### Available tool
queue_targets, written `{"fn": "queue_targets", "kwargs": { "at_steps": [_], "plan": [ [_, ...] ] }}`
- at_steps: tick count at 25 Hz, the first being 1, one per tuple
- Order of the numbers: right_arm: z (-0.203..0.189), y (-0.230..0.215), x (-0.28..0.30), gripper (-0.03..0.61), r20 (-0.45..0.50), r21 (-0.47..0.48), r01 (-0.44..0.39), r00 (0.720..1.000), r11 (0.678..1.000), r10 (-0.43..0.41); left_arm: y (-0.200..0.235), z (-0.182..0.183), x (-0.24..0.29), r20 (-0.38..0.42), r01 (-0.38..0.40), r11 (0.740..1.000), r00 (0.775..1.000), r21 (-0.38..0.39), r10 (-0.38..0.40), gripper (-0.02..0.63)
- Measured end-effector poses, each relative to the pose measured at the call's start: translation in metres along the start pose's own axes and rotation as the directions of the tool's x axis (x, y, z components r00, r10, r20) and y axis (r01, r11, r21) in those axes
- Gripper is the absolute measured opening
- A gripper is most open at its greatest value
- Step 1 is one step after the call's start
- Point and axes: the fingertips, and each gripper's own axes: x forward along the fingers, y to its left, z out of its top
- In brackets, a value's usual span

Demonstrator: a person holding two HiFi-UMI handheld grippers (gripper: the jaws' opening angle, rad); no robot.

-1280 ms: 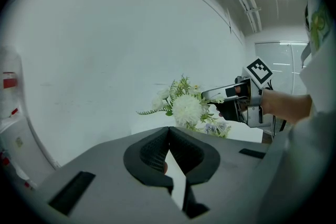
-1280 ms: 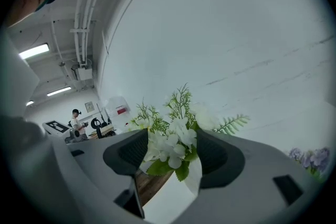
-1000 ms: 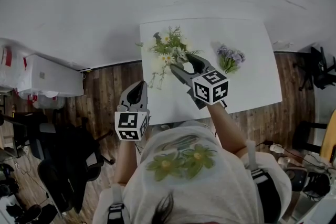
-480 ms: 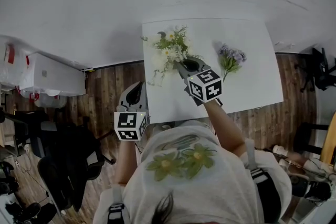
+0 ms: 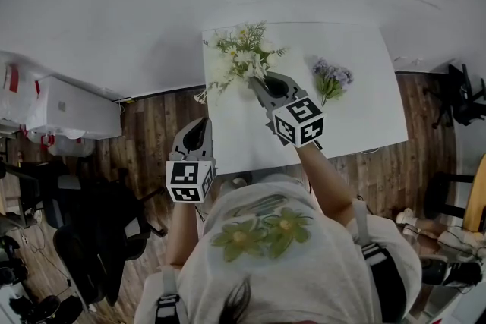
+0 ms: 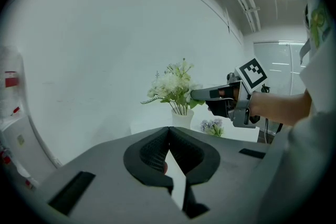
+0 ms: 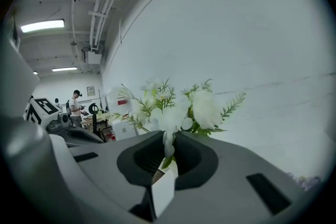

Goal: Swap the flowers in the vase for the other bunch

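A white bunch of flowers [image 5: 239,53] with green sprigs stands at the far left of the white table [image 5: 357,117]. In the left gripper view its stems reach down into a small white vase [image 6: 182,119]. My right gripper [image 5: 256,81] is closing on those stems just below the blooms [image 7: 178,105], and they are pinched between its jaws. The purple bunch [image 5: 332,80] lies flat on the table to the right of it. My left gripper [image 5: 199,131] hangs off the table's near left edge, shut and holding nothing.
A white cabinet [image 5: 76,114] stands on the wooden floor to the left. Black chairs [image 5: 91,239] are beside the person, and another [image 5: 463,99] sits at the right. A pale wall runs behind the table. A person [image 7: 76,102] stands far off.
My right gripper's jaws went from wide open around the white bunch to closed on its stems. The bunch has shifted up and left in the head view. The left gripper stayed put.
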Motion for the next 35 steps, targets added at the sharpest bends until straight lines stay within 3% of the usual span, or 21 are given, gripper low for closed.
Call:
{"fn": "queue_targets", "kwargs": {
  "at_steps": [16,35],
  "plan": [
    [0.055,0.015,-0.017,0.055,0.161,-0.012,-0.001,0.987,1.000,0.002,0.000,-0.019,-0.028,-0.005,-0.003,1.000,1.000,-0.012,0.003,0.018],
    [0.139,0.009,-0.064,0.055,0.384,-0.016,0.037,0.923,0.999,-0.028,-0.014,-0.019,-0.032,0.000,0.038,0.999,0.999,0.012,-0.038,0.018]
  ]
}}
